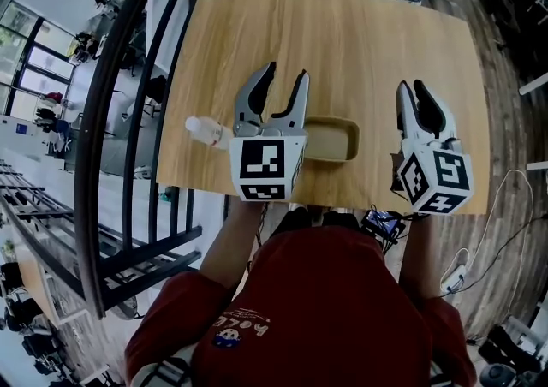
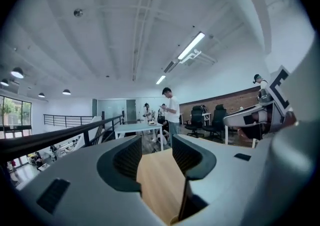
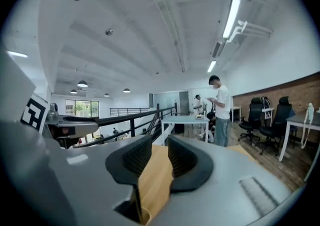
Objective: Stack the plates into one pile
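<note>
Overhead, the left gripper (image 1: pixel 285 77) and right gripper (image 1: pixel 412 88) hover above the wooden table (image 1: pixel 342 34), jaws apart and empty. The tan plate (image 1: pixel 338 139) sits between them, near the table's six o'clock edge.

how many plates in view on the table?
1: a beige plate at the near edge of the table, partly behind the left gripper. Can't tell if it's a single plate or a stack; more may be hidden.

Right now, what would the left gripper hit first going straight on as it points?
Nothing close. The left gripper, open and empty, aims out over the table; way looks free, depth unclear.
</note>
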A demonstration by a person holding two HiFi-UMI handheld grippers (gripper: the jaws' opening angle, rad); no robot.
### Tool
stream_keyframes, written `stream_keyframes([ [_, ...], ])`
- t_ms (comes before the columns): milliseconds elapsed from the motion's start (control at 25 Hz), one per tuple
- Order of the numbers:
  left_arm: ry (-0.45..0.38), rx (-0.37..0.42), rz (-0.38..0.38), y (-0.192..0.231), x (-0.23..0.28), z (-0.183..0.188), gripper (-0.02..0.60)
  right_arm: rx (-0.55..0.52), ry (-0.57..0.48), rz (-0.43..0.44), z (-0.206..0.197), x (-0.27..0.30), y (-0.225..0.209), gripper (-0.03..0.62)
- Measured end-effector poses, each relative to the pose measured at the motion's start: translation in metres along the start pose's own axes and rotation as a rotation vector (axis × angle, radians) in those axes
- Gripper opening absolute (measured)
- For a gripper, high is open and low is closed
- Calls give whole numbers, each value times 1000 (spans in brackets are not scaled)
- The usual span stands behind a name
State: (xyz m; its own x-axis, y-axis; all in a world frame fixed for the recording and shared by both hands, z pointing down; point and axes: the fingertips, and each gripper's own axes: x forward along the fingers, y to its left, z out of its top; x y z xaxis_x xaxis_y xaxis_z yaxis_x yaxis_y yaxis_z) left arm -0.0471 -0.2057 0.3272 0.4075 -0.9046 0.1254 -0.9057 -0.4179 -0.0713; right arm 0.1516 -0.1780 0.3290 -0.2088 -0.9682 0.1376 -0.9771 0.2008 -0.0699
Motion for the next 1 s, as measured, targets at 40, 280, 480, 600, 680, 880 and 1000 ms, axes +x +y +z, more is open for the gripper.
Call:
stream_keyframes([
  [40,-29,3,-2,1,-3,10,193,-26,-31,-4,11,-2,2,110],
  [280,-148,38,17,3,-17,67,192,-119,-195,-47,75,-19,6,110],
  [480,-223,58,34,4,-32,101,185,-159,-354,-88,122,-39,2,110],
  [600,-264,41,40,5,-37,116,165,-178,-390,-95,135,-43,1,110],
  [680,-275,26,46,8,-38,118,152,-178,-395,-94,137,-43,0,110],
  [880,-270,38,72,13,-38,113,117,-181,-375,-88,129,-40,1,110],
  [1000,-278,43,83,16,-39,113,90,-182,-365,-71,128,-36,4,109],
])
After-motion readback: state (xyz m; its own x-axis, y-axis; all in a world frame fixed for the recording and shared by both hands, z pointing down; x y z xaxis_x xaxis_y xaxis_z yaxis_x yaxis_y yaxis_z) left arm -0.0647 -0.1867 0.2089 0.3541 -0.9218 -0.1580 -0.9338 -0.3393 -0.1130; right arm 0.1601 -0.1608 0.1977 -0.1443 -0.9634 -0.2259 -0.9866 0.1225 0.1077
